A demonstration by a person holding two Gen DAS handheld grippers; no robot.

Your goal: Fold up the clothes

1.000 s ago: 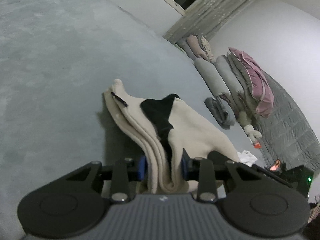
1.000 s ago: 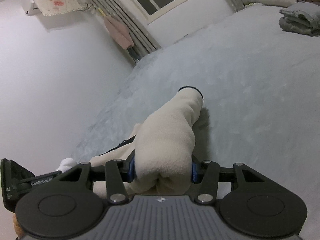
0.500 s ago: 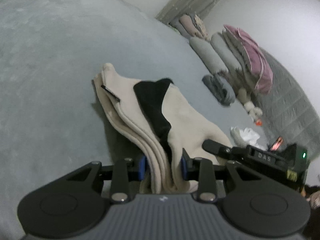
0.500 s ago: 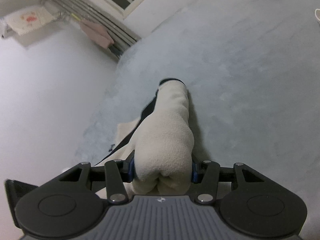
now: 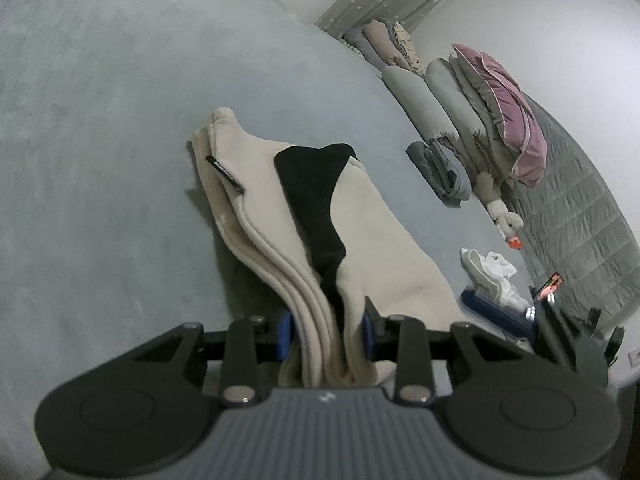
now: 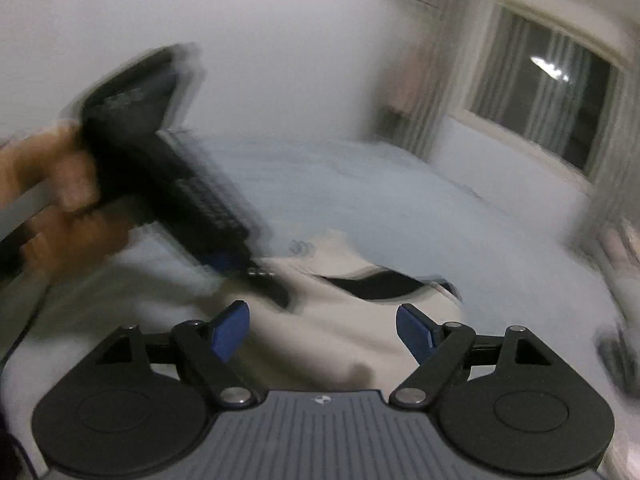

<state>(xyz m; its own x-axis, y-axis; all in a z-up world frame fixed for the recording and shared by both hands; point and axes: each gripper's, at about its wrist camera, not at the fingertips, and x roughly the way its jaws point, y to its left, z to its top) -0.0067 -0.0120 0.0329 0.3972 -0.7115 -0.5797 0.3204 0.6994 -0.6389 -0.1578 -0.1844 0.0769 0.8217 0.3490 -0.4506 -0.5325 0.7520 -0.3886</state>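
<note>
A pale grey-blue bed (image 5: 100, 140) is seen filling most of both views, set against white walls. A window (image 6: 544, 92) with curtains is seen at the far side in the right wrist view. Rolled grey bedding and a pink pillow (image 5: 508, 104) are stacked along a quilted grey headboard (image 5: 580, 208). A small folded grey garment (image 5: 444, 168), a soft toy (image 5: 502, 214) and a white crumpled item (image 5: 492, 270) are seen nearby on the bed.

The right wrist view is heavily motion-blurred; edges there are hard to make out. A hand (image 6: 52, 200) gripping the left gripper's body is cut off at the frame's left edge.

The cream garment (image 5: 280, 216) with a black panel is laid on the bed in folded layers, a small dark tag showing on its upper side. Its near end is clamped in the left gripper (image 5: 326, 338), whose jaws are narrowed on the stacked layers. The right gripper (image 6: 322, 328) is opening, its blue pads spread wide and clear of the cloth, which is seen beyond and below them.
</note>
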